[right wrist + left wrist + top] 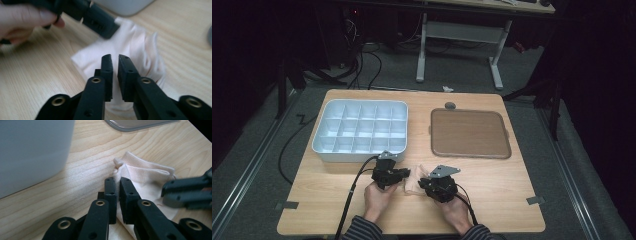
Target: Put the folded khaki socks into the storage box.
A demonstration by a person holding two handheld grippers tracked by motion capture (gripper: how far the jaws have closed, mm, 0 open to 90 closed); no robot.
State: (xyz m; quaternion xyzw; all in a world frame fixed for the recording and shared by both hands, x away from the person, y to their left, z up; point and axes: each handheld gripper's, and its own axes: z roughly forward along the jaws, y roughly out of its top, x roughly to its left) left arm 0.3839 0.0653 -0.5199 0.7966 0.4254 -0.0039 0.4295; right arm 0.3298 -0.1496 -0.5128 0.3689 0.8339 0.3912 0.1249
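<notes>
A: Start at the left. What is over there?

B: A pale compartment tray (360, 131) sits on the left half of the wooden table (492, 200), its cells showing bare bottoms. In the left gripper view its blurred wall (32, 152) rises close on the left, just beside the jaws.

A: And the left gripper?

B: The left gripper (406, 173) lies in front of the tray's near right corner, held in the left hand (379, 196). Its jaws stand almost together, pinched on a fold of the cream sock (417, 182) near its ribbed cuff (147, 168). The sock lies on the table straight ahead of it, cuff end away from the camera.

A: So the sock lies between the two hands?

B: Yes, crumpled on the wood near the front edge, with one gripper at each side and touching both.

A: The right gripper?

B: The right gripper (422, 183), in the right hand (455, 210), comes at the sock from the other side. Its jaws (115, 75) are nearly closed with the cloth (135, 47) under and between the tips; it looks clamped on the fabric. The left gripper crosses the top of the right gripper view, on the sock's far edge.

A: Anything further right?

B: A brown flat tray (470, 133) lies on the right half of the table, well apart from the sock. A small grey disc (450, 105) sits just behind its far edge. Nothing stands between the grippers and the sock.
</notes>
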